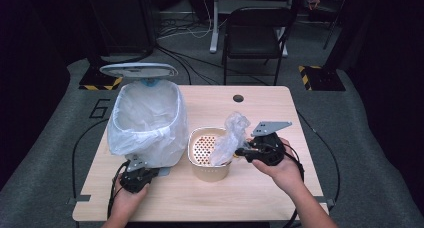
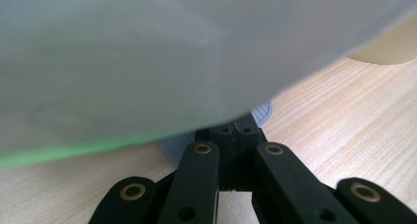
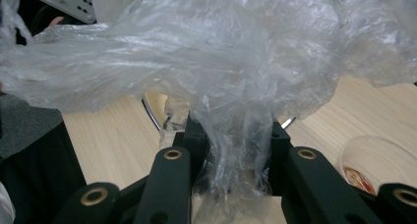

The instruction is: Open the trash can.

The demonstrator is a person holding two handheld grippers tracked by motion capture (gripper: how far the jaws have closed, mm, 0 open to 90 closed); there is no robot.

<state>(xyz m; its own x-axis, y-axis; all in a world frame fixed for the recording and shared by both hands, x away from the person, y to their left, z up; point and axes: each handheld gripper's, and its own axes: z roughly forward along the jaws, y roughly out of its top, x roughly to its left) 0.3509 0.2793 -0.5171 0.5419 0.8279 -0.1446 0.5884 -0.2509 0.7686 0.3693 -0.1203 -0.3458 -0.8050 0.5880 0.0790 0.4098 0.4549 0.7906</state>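
A crumpled clear plastic bag [image 1: 227, 135] hangs over the right side of a cream perforated basket [image 1: 210, 174] at the table's middle. My right gripper [image 1: 239, 151] is shut on this bag [image 3: 231, 86], whose gathered neck runs down between the jaws of the right gripper [image 3: 235, 130]. At the left stands a bin [image 1: 145, 123] lined with a white bag, its lid [image 1: 138, 70] raised. My left gripper [image 1: 152, 171] lies at the bin's foot with its jaws shut. In the left gripper view the left gripper [image 2: 236, 130] rests its tips on a grey ribbed pedal [image 2: 263, 112] under the bin's liner [image 2: 147, 62].
A clear plastic cup [image 3: 376, 160] with reddish residue stands on the table near the right gripper. A round cable hole [image 1: 238, 98] sits at the table's far edge, and a black chair [image 1: 255, 33] stands beyond it. Bare wood lies in front of the basket.
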